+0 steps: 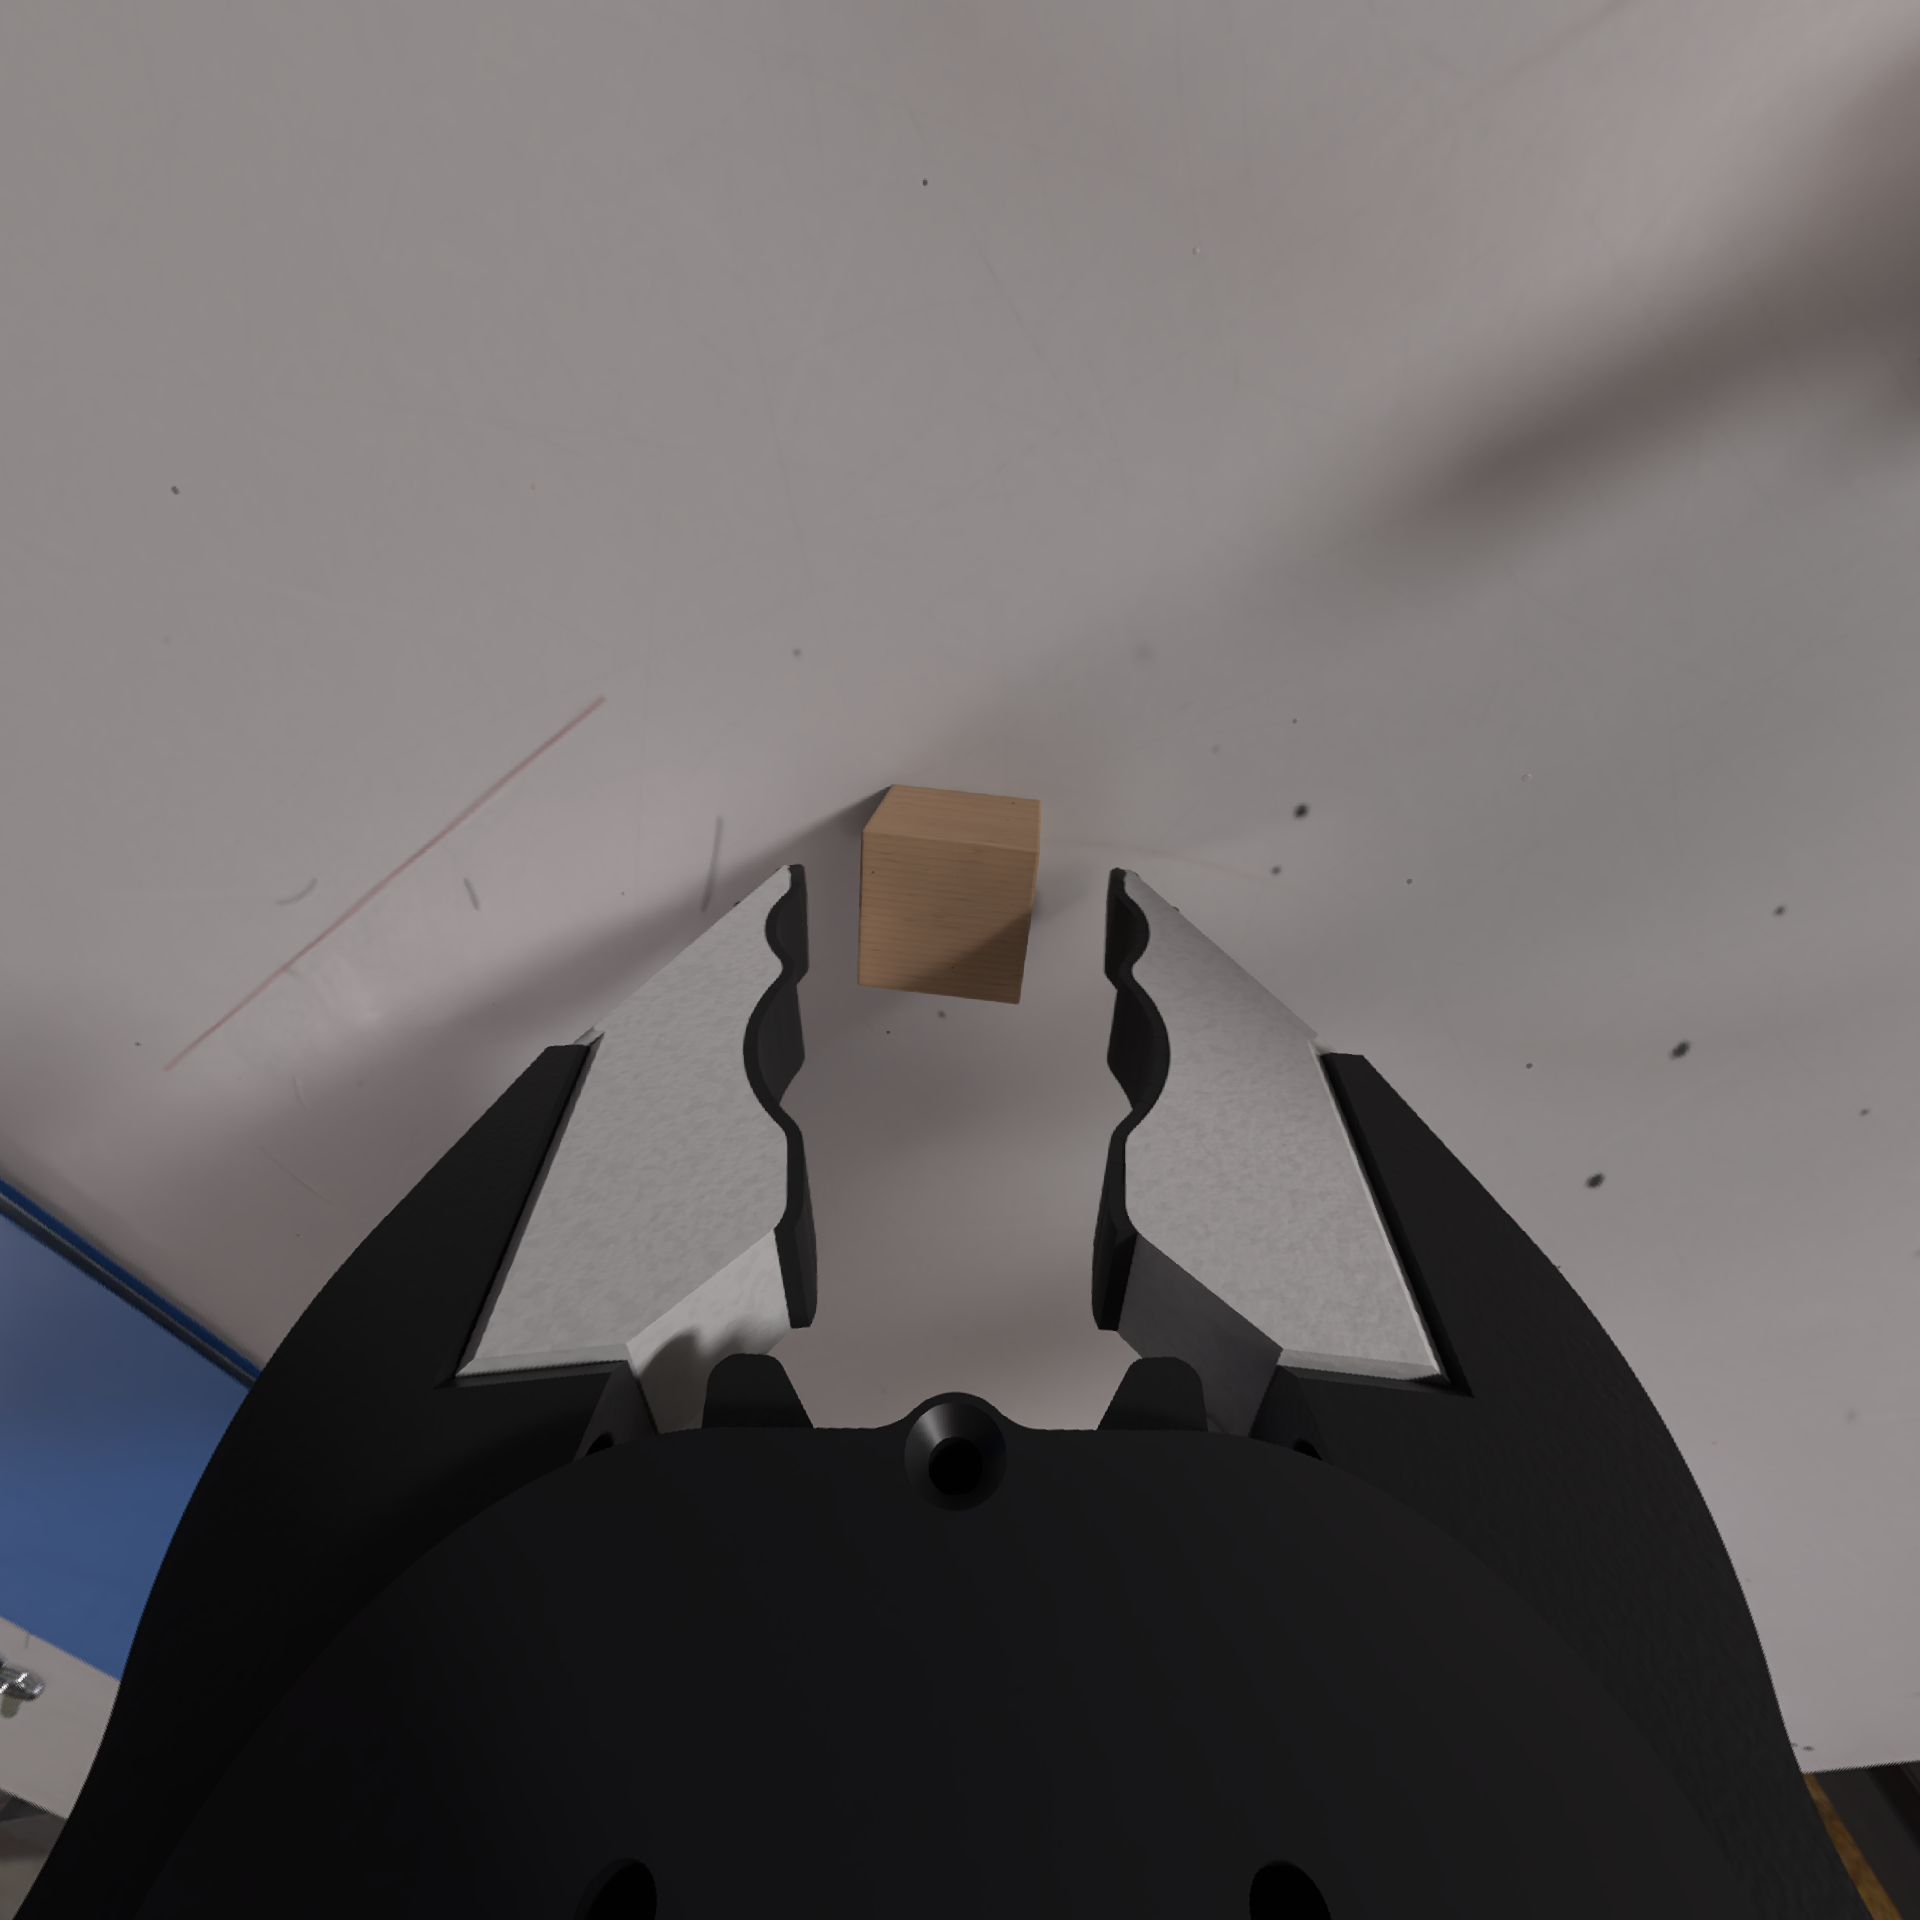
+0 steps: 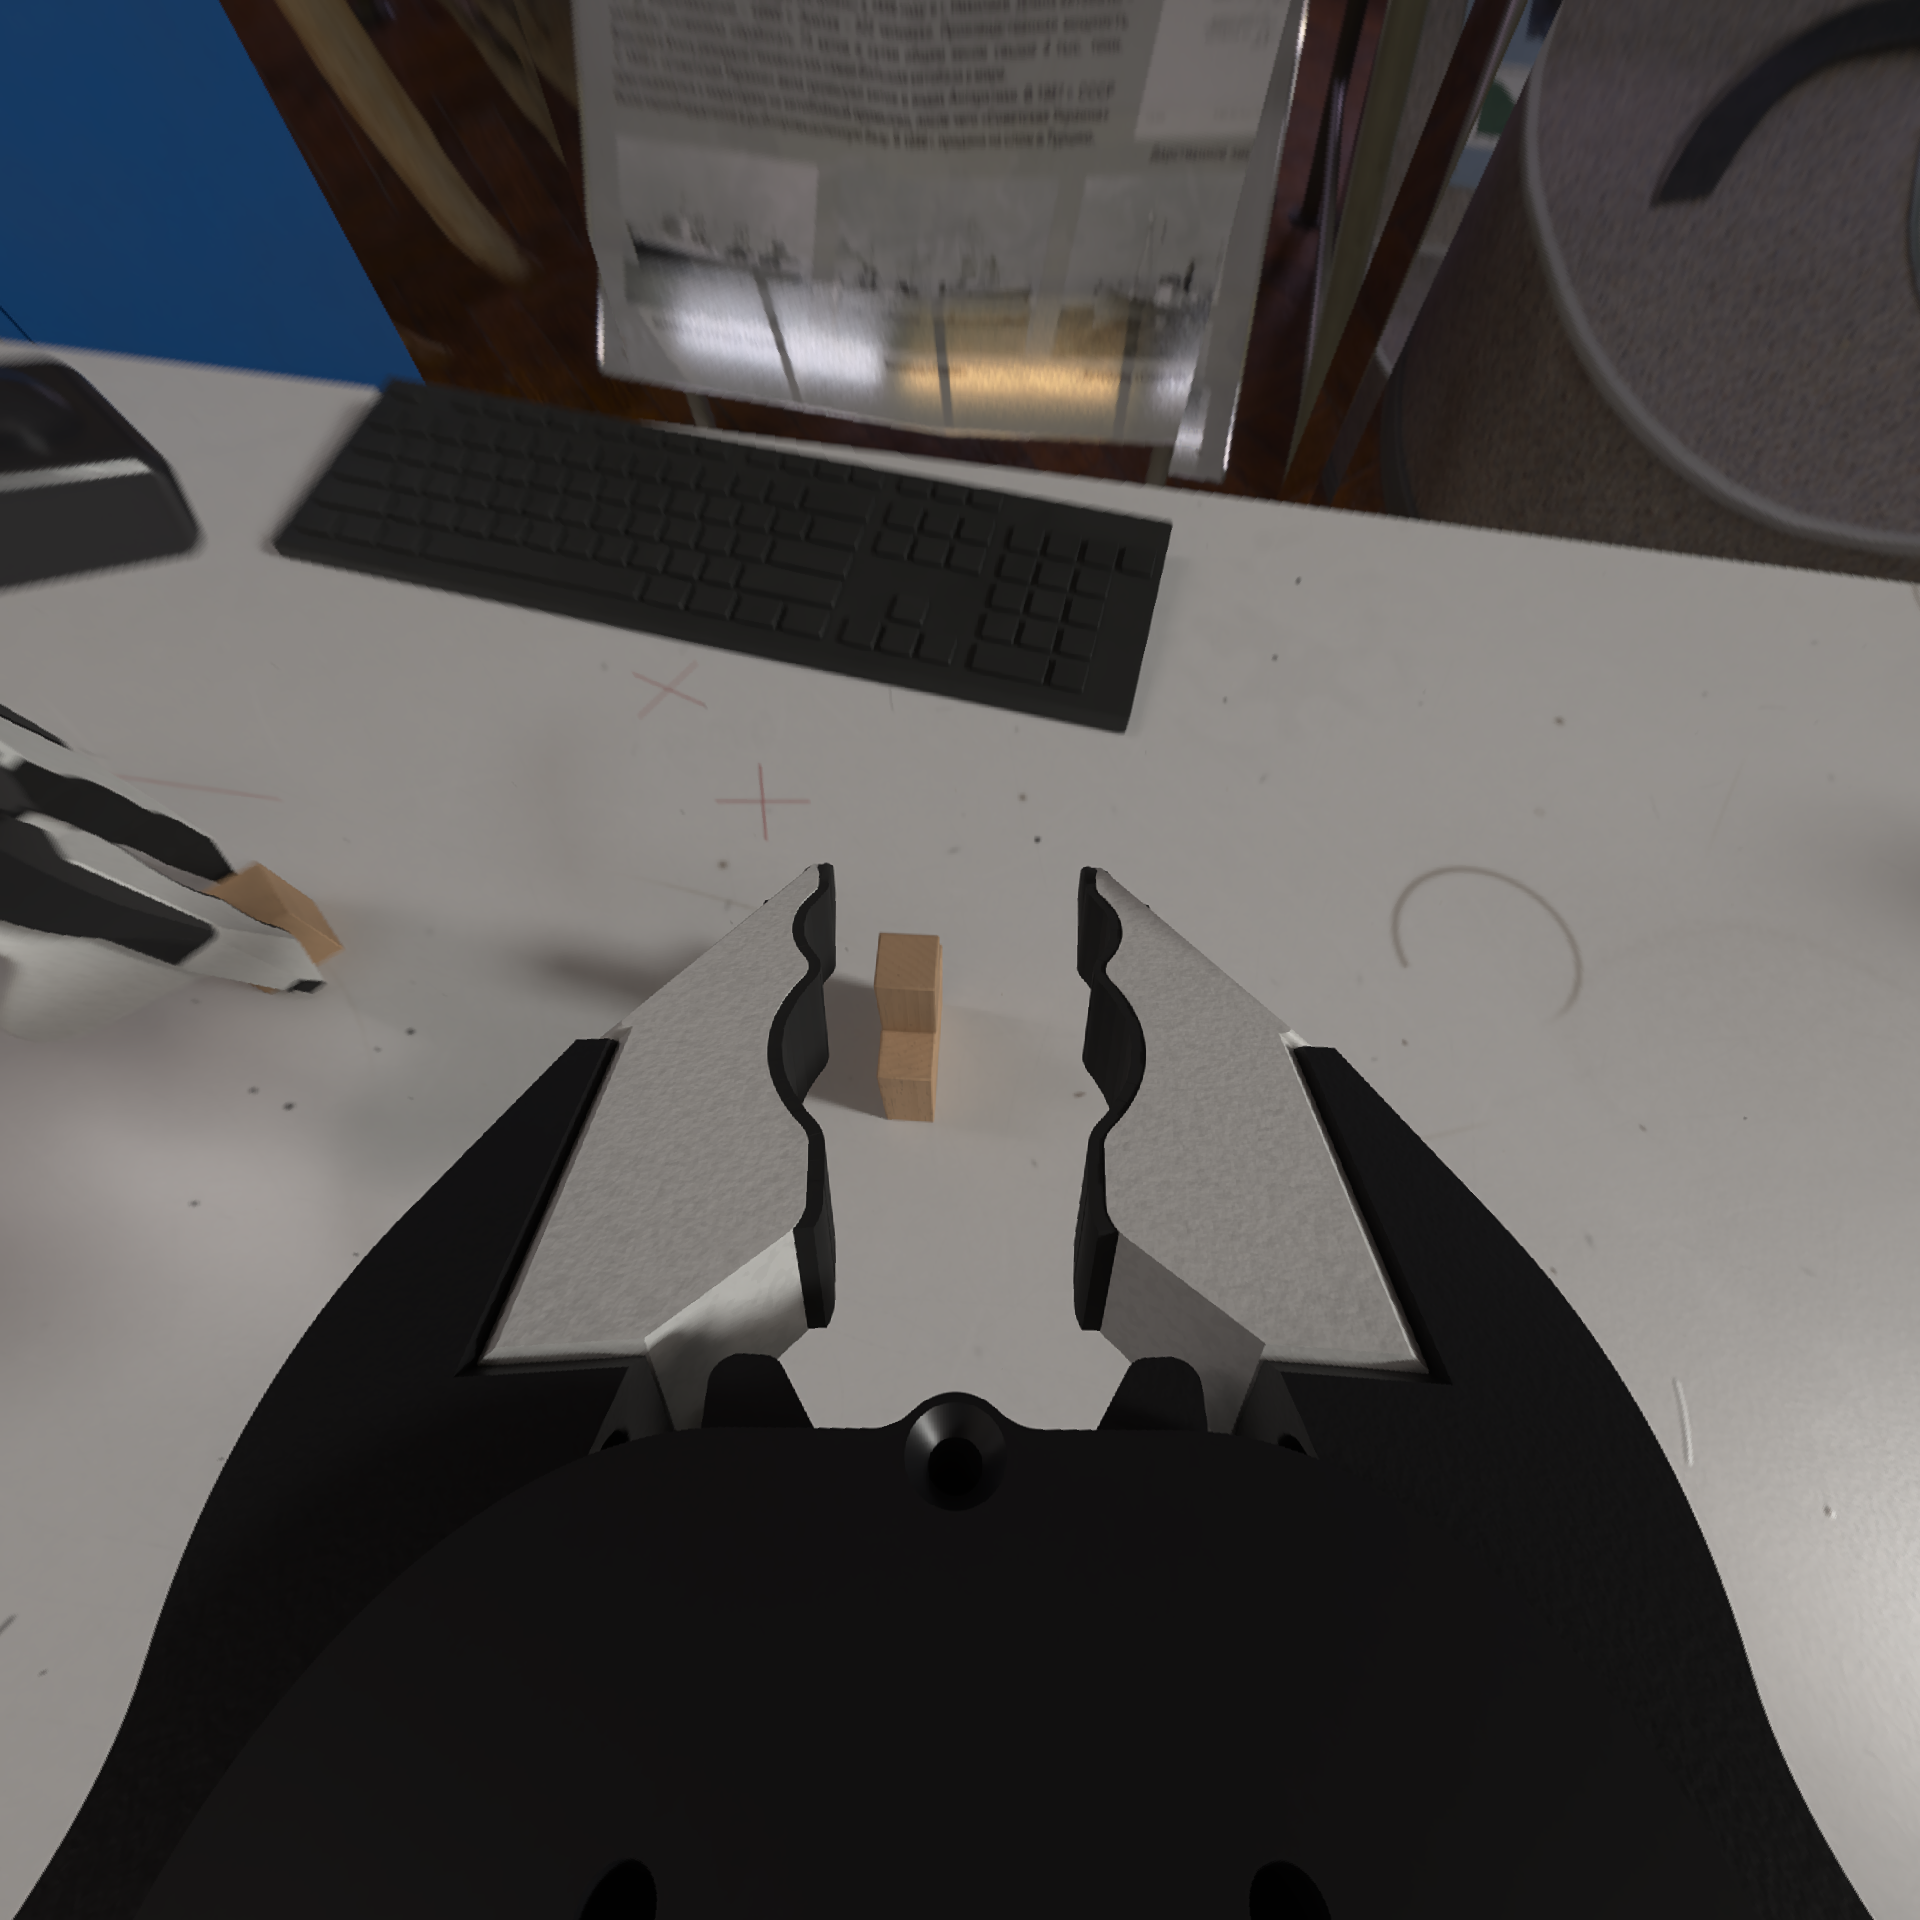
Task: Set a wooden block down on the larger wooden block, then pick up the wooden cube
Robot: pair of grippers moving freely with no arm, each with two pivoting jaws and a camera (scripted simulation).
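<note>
The cube [image 1: 948,899] sits on the white surface [image 1: 1351,520] just ahead of the left gripper [image 1: 954,883], jaws open and empty. It looks light, rigid, smooth (grip opposite flat faces). The right gripper [image 2: 956,883], jaws open, hovers over stacked blocks [image 2: 908,1023].

A black keyboard [image 2: 727,561] lies on the white table [image 2: 1351,790]. Behind the keyboard stands a printed sheet [image 2: 914,208]; left of it, a dark device [image 2: 73,468].
</note>
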